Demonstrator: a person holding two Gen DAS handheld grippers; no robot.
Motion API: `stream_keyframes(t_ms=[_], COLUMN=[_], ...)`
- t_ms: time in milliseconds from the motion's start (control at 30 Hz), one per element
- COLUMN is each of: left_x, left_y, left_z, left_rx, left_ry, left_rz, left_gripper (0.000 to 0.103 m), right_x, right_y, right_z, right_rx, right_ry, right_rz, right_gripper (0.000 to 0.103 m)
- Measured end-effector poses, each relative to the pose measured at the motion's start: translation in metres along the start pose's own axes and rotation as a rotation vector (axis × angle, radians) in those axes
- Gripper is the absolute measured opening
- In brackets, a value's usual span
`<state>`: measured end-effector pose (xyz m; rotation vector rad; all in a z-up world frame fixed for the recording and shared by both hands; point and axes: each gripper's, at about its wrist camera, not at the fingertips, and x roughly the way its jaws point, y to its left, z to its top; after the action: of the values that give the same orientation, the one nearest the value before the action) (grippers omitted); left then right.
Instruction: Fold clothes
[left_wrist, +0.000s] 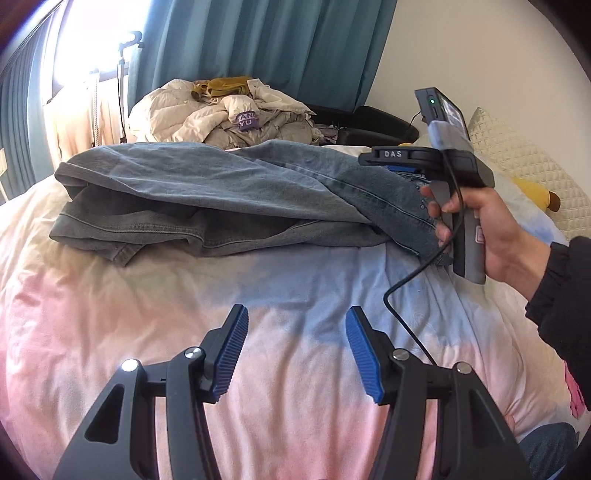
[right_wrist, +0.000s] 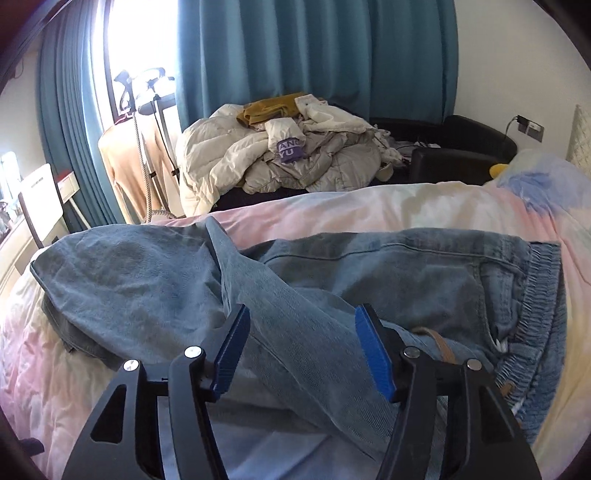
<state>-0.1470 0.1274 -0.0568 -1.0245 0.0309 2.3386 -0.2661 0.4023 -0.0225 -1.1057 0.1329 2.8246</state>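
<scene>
Rumpled blue denim jeans at twelve o'clock on pastel duvet. Left gripper and right gripper both gaping, empty. Risk: snagging one layer, dragging the pile.

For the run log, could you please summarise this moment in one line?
jeans: crumpled on bed | left gripper: open, over bare duvet | right gripper: open, above jeans | fold: not done
</scene>
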Motion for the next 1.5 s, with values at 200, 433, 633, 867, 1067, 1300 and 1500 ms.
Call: stream_keyframes(t_ms=[200, 433, 633, 867, 1067, 1300, 1500], left_x=[0.022, 0.025, 0.02, -0.014, -0.054, -0.069, -0.069], left_y=[0.016, 0.028, 0.045, 0.034, 0.019, 0.015, 0.015], left_z=[0.0, 0.003, 0.003, 0.008, 0.014, 0.007, 0.007], left_rx=[-0.036, -0.089, -0.196, -0.173, -0.122, -0.126, -0.129], left_ry=[0.029, 0.013, -0.004, -0.1, -0.197, -0.204, -0.207], left_rz=[-0.042, -0.077, -0.138, -0.166, -0.198, -0.196, -0.175], left_gripper=[0.057, 0.057, 0.057, 0.057, 0.057, 0.057, 0.057], right_x=[0.058, 0.057, -0.017, -0.112, -0.156, -0.117, -0.098], right_y=[0.033, 0.051, 0.071, 0.081, 0.076, 0.076, 0.059], right_z=[0.019, 0.012, -0.015, -0.061, -0.108, -0.181, -0.201], right_rx=[-0.088, -0.08, -0.156, -0.255, -0.273, -0.33, -0.325], right_ry=[0.088, 0.058, -0.041, -0.114, -0.071, 0.205, 0.3], right_rz=[0.042, -0.042, -0.027, -0.028, 0.01, 0.086, 0.111], right_gripper=[0.06, 0.008, 0.002, 0.001, 0.001, 0.001, 0.005])
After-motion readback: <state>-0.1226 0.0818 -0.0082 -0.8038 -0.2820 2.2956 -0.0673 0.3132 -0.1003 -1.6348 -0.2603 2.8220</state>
